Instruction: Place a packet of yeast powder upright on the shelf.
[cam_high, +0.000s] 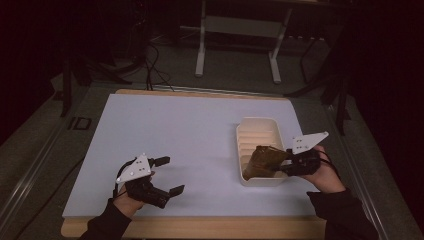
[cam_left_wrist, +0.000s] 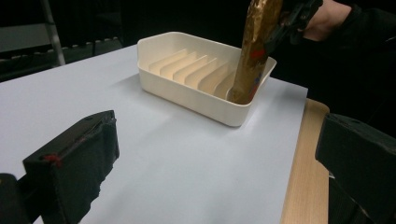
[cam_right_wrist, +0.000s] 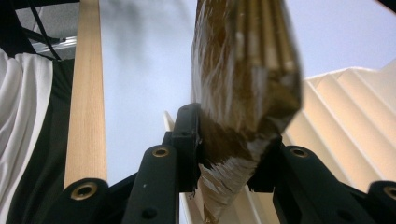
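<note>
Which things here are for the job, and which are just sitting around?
For the job:
right gripper, shut on the brown packet
ribbed cream tray, which the packet's lower end is in

Just around:
left gripper, open and empty
white mat
metal stand and cables behind the table

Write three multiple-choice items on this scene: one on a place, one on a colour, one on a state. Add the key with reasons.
1. Where is the lower end of the brown wrapped packet?
A. in the ribbed tray's near end slot
B. on the bare white board
C. between the left gripper's jaws

2. What colour is the ribbed tray?
A. black
B. cream
C. blue

3. How does the left gripper stand?
A. shut on the packet
B. shut on the tray rim
C. open, holding nothing

Key: A, the packet's tip dips inside the tray wall; B, its walls and ribs look cream; C, its jaws stand apart over the white board, while the right gripper clamps the packet.
</note>
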